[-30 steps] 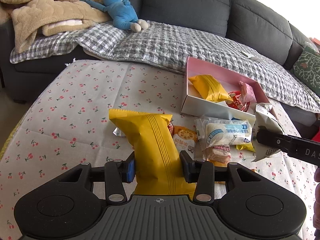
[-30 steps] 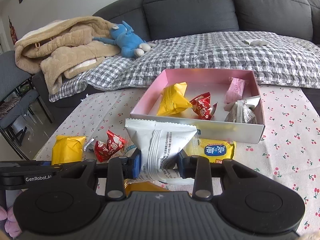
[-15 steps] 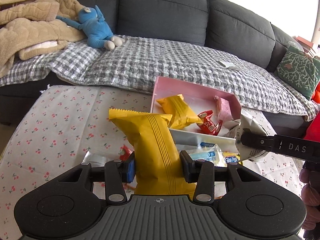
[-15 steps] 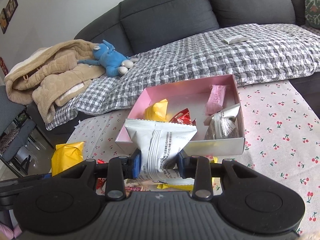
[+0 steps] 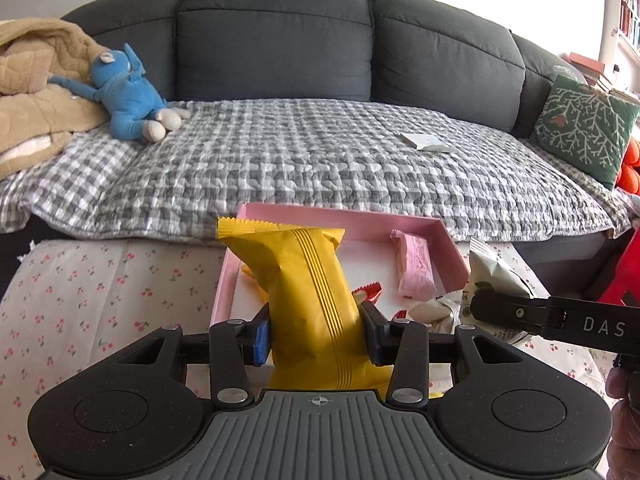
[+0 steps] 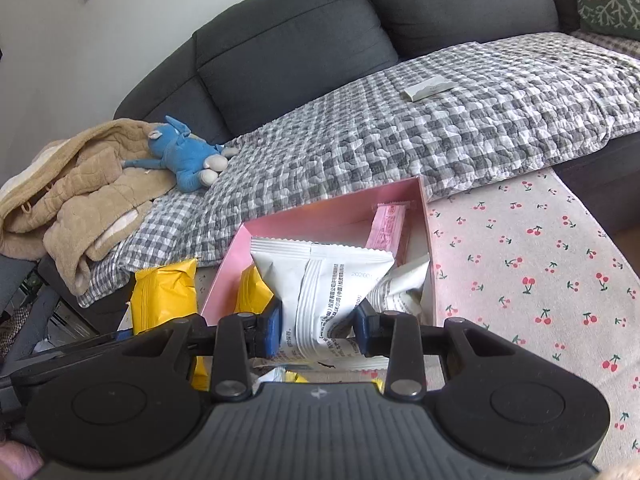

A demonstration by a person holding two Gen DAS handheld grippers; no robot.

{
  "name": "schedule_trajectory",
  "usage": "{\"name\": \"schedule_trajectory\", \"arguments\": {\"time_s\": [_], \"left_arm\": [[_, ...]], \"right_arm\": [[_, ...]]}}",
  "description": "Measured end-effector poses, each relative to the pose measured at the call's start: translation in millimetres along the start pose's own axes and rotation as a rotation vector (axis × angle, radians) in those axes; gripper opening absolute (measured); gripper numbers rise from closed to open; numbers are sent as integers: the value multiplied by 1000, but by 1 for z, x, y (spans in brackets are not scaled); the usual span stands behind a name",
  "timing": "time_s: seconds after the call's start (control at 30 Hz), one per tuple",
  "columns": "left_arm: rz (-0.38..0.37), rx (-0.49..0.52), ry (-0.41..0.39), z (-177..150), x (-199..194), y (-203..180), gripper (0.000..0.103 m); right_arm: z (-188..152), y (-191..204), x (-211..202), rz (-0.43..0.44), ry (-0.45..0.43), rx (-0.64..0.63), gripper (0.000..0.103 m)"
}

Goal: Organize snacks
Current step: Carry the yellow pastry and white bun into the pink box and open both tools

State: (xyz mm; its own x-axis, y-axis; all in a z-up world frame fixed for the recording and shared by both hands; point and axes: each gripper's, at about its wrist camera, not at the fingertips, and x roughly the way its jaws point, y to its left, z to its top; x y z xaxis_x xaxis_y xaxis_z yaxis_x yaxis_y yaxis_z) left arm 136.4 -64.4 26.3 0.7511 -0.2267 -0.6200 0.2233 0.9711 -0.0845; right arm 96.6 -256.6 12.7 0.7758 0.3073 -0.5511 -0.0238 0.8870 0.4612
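Note:
My left gripper [image 5: 316,334] is shut on a yellow snack packet [image 5: 308,292] and holds it above the near left part of the pink box [image 5: 340,218]. My right gripper [image 6: 318,330] is shut on a white snack packet [image 6: 324,292] and holds it over the near edge of the pink box [image 6: 332,216]. The box holds a pink bar [image 5: 414,268], a yellow packet [image 6: 252,288], a red packet [image 5: 368,292] and a white packet [image 6: 404,284]. The right gripper with its white packet also shows in the left wrist view [image 5: 496,300].
The box sits on a table with a cherry-print cloth [image 6: 540,264], next to a dark sofa with a checked blanket [image 5: 320,164]. A blue plush toy [image 5: 128,96], a beige blanket [image 5: 32,92] and a green cushion [image 5: 584,128] lie on the sofa. More snacks lie under my right gripper [image 6: 292,376].
Both grippers moved forward toward the pink box, each still holding its packet. The packets now hang over the box instead of in front of it.

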Motion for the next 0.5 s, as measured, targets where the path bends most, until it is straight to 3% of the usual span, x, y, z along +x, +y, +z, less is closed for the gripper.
{"name": "schedule_trajectory", "arguments": {"time_s": [0.17,0.5], "left_arm": [[-10,-4,17,16,27,-7,42],[69,81,51,34,81,-22,42]], "right_arm": [[11,-12,16,6,12,31,32],[26,-31,46,5,12,104,33]]}}
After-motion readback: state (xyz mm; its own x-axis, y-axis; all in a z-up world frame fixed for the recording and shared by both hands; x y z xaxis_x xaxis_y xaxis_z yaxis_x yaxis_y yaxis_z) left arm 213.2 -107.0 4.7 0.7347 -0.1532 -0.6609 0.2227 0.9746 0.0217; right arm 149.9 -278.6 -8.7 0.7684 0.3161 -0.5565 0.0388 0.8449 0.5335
